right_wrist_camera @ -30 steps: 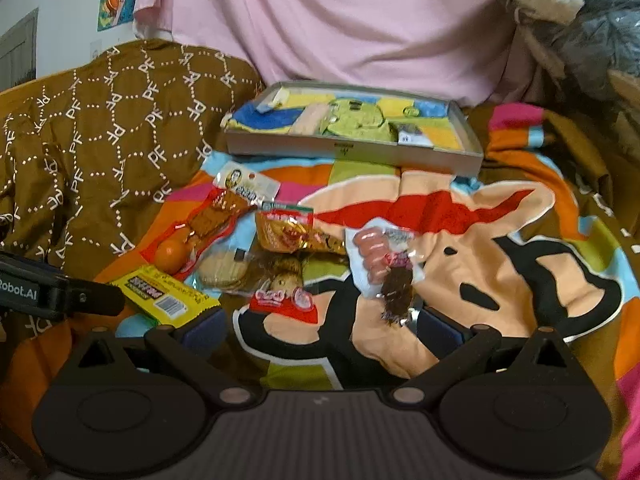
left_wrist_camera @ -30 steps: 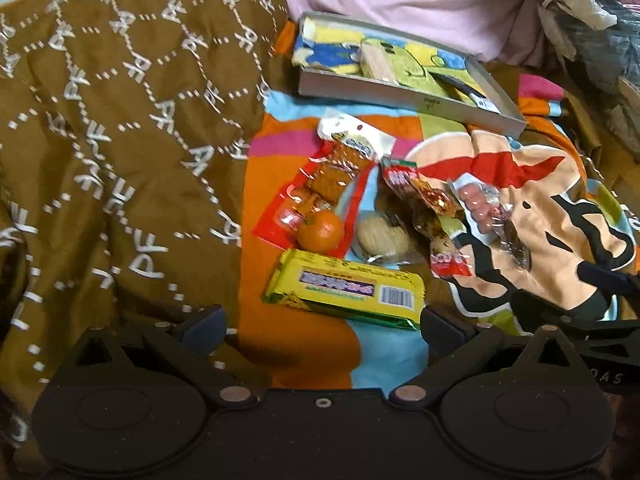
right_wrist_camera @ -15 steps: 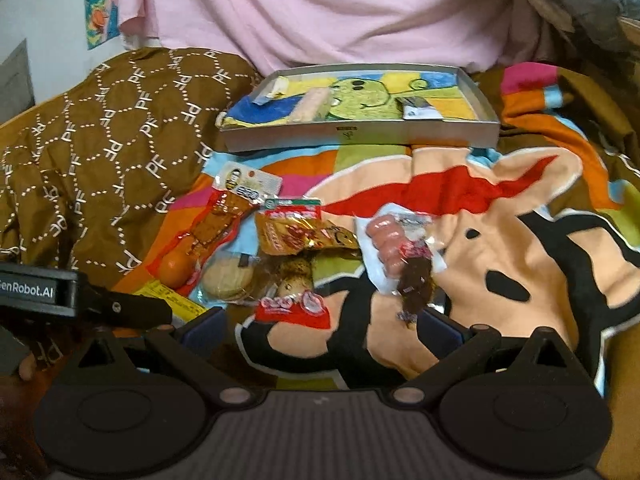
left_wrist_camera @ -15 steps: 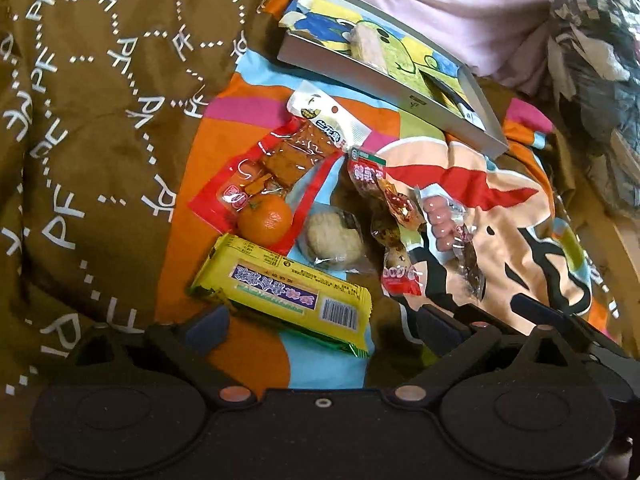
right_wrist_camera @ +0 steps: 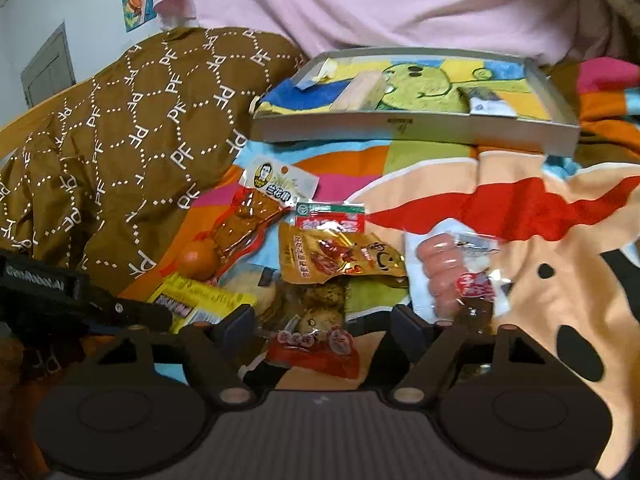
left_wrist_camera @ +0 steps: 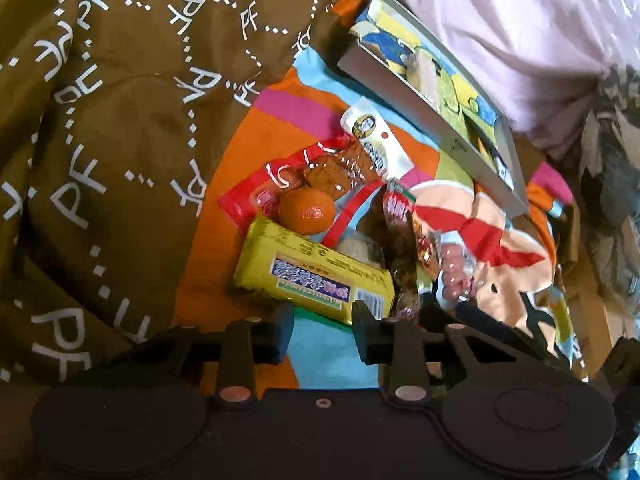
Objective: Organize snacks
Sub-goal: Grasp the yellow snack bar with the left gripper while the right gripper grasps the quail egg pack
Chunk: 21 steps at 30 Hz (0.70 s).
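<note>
Now left gripper (left_wrist_camera: 322, 322) is clamped on the yellow packet's (left_wrist_camera: 312, 270) edge

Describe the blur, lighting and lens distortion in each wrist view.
Left wrist view: motion blur smears the yellow packet and sausage pack; fisheye bends the grey tray; corners vignette black. Right wrist view: sharper, evenly lit, glare on the orange-gold pouch; the tray's front wall bows.

Left wrist view: looking steeply down along its fingers, rolled, sitting close over the yellow packet (left_wrist_camera: 312, 272). Right wrist view: facing forward and down toward the grey tray (right_wrist_camera: 416, 130), sitting close over the snacks. Both sharing the orange (left_wrist_camera: 306, 211), the tray and the patterned blanket (right_wrist_camera: 500, 184).
</note>
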Motion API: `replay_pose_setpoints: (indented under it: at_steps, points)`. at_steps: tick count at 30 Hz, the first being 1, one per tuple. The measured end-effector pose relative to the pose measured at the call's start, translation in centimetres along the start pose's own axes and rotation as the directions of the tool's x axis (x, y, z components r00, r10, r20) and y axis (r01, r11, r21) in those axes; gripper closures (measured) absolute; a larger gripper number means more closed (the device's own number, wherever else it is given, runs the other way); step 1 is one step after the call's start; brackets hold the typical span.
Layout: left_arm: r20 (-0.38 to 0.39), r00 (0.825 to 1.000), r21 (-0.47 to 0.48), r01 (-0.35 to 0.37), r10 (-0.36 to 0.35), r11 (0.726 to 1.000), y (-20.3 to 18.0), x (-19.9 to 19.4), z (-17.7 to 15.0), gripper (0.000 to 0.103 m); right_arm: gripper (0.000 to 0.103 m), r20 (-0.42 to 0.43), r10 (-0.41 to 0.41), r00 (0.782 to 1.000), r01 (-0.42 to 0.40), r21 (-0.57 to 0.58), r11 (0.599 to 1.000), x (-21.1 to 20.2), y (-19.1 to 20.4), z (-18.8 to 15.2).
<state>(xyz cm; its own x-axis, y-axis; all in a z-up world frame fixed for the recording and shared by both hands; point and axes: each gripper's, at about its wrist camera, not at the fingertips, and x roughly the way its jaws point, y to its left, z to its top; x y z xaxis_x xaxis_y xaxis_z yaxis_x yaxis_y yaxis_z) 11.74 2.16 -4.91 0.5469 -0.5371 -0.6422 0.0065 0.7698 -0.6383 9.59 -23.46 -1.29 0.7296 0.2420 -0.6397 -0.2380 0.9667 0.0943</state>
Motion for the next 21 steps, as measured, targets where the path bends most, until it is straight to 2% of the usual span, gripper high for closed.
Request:
replay_pose_setpoints:
  at_steps: [4,6,8,10,16,19,21]
  points:
    - [0.010,1.000,-0.055,-0.013,0.014,0.998,0.5,0.7,0.2,0.070,0.028,-0.003,0.009,1.000,-0.009,0.008,1.000,1.1,-0.2,0.4]
    - [0.019,0.999,-0.078,-0.029,0.030,0.997,0.9,0.8,0.4,0.066,0.030,-0.007,0.006,1.000,-0.006,0.012,1.000,1.6,-0.3,0.4]
    - [0.026,0.999,-0.067,-0.038,0.040,0.997,0.8,0.8,0.6,0.061,0.031,-0.014,0.005,1.000,-0.004,0.011,1.000,2.1,-0.2,0.4]
    - [0.027,0.999,-0.071,-0.033,0.035,0.997,0.7,1.0,0.8,0.051,0.032,-0.023,0.009,1.000,-0.009,0.006,1.000,2.6,0.0,0.4]
    - [0.042,0.999,-0.151,-0.003,0.010,0.989,0.8,1.8,2.3,0.025,0.036,-0.043,-0.025,0.999,0.024,-0.021,0.999,3.6,0.8,0.4]
    - [0.031,1.000,-0.215,0.000,0.007,0.977,1.1,2.4,3.1,0.019,0.037,-0.056,-0.036,0.998,0.037,0.004,0.999,4.1,0.6,0.3]
    - [0.023,1.000,-0.256,-0.014,0.021,0.967,1.2,2.9,3.5,0.019,0.038,-0.059,-0.042,0.997,0.043,0.009,0.999,4.3,0.7,0.2]
